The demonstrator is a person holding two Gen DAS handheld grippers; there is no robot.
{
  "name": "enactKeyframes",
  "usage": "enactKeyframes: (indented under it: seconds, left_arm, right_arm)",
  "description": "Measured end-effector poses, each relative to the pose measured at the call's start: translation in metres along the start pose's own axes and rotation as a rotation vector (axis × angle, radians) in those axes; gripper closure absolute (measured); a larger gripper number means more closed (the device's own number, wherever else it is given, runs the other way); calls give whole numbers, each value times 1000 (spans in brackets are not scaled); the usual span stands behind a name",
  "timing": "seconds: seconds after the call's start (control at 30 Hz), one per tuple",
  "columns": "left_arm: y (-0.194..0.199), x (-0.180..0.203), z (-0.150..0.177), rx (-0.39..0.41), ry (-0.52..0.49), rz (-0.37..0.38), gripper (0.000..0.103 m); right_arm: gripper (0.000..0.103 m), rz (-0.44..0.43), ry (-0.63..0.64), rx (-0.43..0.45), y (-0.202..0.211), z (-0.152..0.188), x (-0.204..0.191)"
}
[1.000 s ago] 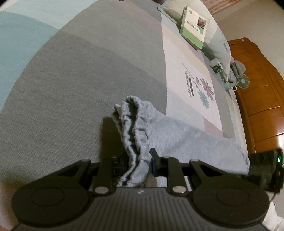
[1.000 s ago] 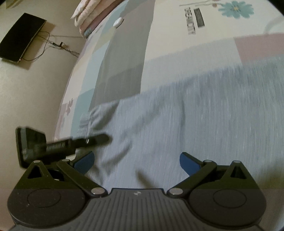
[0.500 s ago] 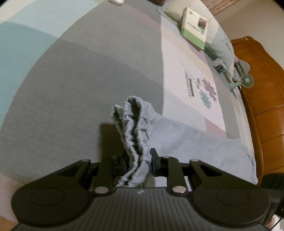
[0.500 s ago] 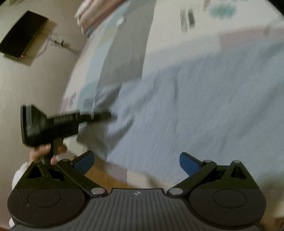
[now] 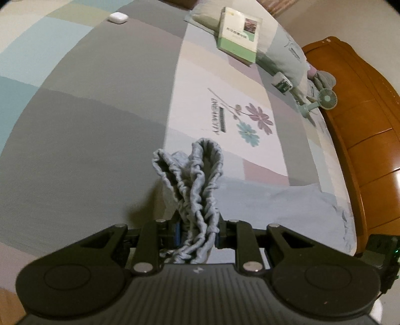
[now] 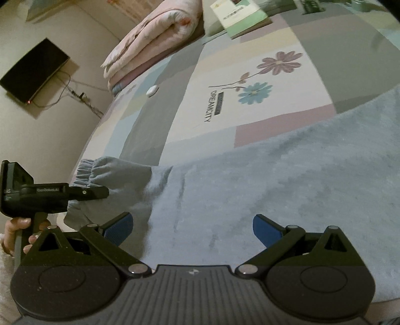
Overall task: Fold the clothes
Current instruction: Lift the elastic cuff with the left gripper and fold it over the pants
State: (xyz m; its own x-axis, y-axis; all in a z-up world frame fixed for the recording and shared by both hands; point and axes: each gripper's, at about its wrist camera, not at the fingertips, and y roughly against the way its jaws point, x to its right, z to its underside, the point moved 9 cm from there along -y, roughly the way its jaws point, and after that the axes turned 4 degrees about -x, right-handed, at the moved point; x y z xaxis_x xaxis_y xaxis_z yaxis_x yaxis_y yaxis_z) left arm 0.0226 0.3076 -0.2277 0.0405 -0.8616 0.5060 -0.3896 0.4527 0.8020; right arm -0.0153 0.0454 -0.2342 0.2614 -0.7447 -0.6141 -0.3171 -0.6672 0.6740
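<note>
- Left gripper (image 5: 197,231) clenched on ruched elastic waistband (image 5: 197,190) of soft grey pants (image 6: 275,180).
- Right gripper (image 6: 192,226) spread wide above flat fleecy cloth.
- Spread across patchwork bed (image 5: 87,112).

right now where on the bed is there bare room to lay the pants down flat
Free: the wide grey patch left of the flower print, below the earbud case. Crowded: the headboard side, with book, fan and pillow.

A book (image 5: 238,31), earbud case (image 5: 118,18) and small fan (image 5: 325,100) lie on the bed (image 5: 87,125).
</note>
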Motion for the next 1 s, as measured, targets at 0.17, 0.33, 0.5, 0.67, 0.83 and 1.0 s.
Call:
enactKeyframes:
  seconds: [0.17,0.33,0.5,0.67,0.83,1.0]
  left_arm:
    - [-4,33,-2,-13,-23,-19,82]
    - [-18,65,-5,-33,-38,-31,82]
    - [-33,97,-5,-54,-58,-36,82]
    - [-55,126,3,-103,-106,-63,82]
    - [-80,138,12,-151,-115,-89,82]
    - [-101,140,19,-188,-111,-103,82]
  right_arm:
    - [0,-8,20,28,18,0,10]
    - [0,16,110,45,35,-2,17]
    - [0,58,160,70,52,-1,30]
    - [0,43,131,85,65,1,47]
    - [0,52,103,108,77,0,65]
    - [0,59,75,127,86,1,79]
